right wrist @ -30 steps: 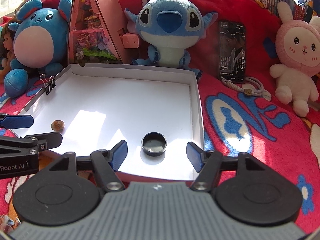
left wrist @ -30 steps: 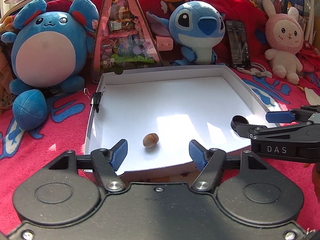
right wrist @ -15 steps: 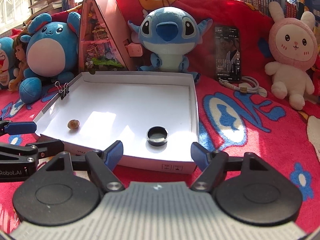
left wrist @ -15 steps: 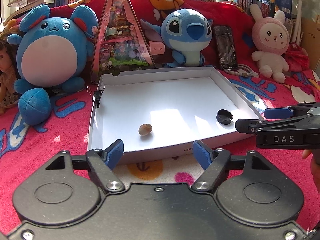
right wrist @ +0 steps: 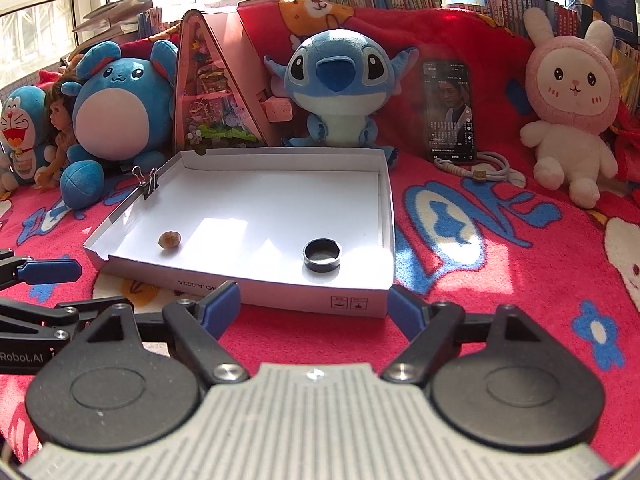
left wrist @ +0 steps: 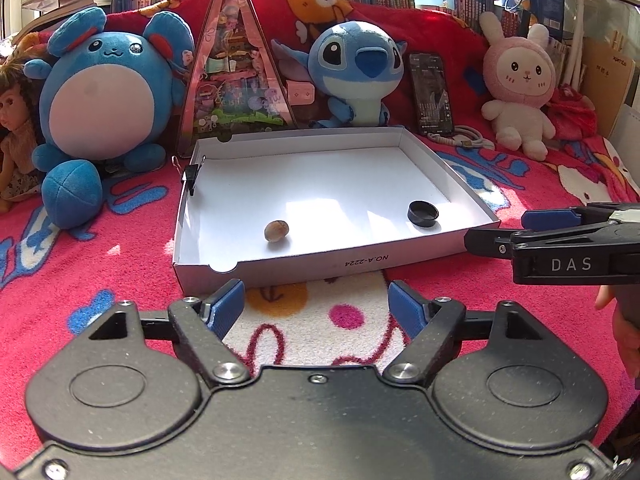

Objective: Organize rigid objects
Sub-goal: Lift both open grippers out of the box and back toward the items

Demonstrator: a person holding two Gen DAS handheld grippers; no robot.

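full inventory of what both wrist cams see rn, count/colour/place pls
box lid: 1, white, shallow, on the blanket at centre
nut: 1, brown, in the lid, near left
cap: 1, black, in the lid, near right
binder clip: 1, black, on the lid's left wall
blanket: 1, red, patterned, under everything
plush toys: 4; round blue, Stitch, pink rabbit, Doraemon, behind the lid
doll: 1, far left
triangular playset: 1, pink, behind the lid
phone: 1, black, upright, right of Stitch
cord: 1, pale, below the phone
books: many, back shelf
left gripper: black, blue pads, jaws open
right gripper: same, jaws open
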